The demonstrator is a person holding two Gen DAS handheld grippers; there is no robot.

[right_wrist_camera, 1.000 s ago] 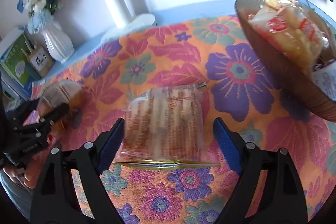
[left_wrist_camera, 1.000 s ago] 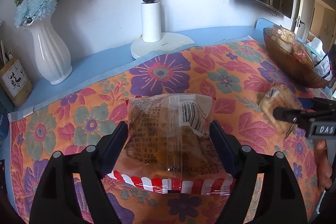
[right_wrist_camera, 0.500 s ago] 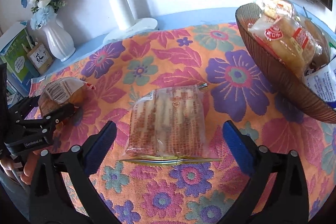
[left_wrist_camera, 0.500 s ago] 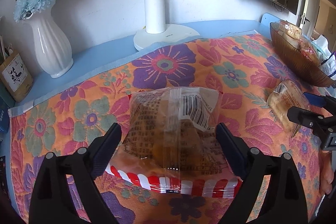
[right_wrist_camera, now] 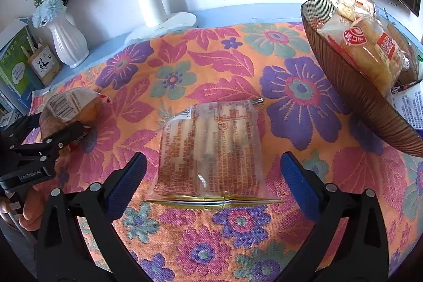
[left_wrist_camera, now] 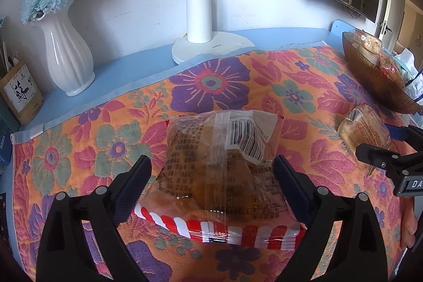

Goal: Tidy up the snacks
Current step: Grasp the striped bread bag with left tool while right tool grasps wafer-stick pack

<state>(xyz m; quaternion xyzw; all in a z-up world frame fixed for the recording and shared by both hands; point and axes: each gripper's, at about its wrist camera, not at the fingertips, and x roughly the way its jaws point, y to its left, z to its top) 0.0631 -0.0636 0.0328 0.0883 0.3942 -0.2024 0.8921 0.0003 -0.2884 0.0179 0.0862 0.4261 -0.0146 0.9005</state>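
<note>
A clear-wrapped bun with a barcode and a red-and-white striped edge (left_wrist_camera: 224,163) lies on the flowered cloth. My left gripper (left_wrist_camera: 212,173) is open, its fingers on either side of the bun; it also shows in the right wrist view (right_wrist_camera: 63,128). A clear pack of long biscuits (right_wrist_camera: 211,152) lies on the cloth. My right gripper (right_wrist_camera: 211,171) is open, its blue-padded fingers on either side of the pack. That pack (left_wrist_camera: 364,131) and the right gripper (left_wrist_camera: 383,147) show at the right of the left wrist view. A brown ribbed bowl (right_wrist_camera: 354,86) holds several wrapped snacks.
A white vase of flowers (left_wrist_camera: 67,54), a white lamp base (left_wrist_camera: 211,49) and a small box (left_wrist_camera: 22,94) stand along the back wall on the blue table (left_wrist_camera: 127,65). Books (right_wrist_camera: 13,68) stand at the far left. The bowl (left_wrist_camera: 370,78) sits at the right edge.
Both grippers have opened wider and drawn back a little from their packs. The bun and the biscuit pack lie in the same places on the cloth.
</note>
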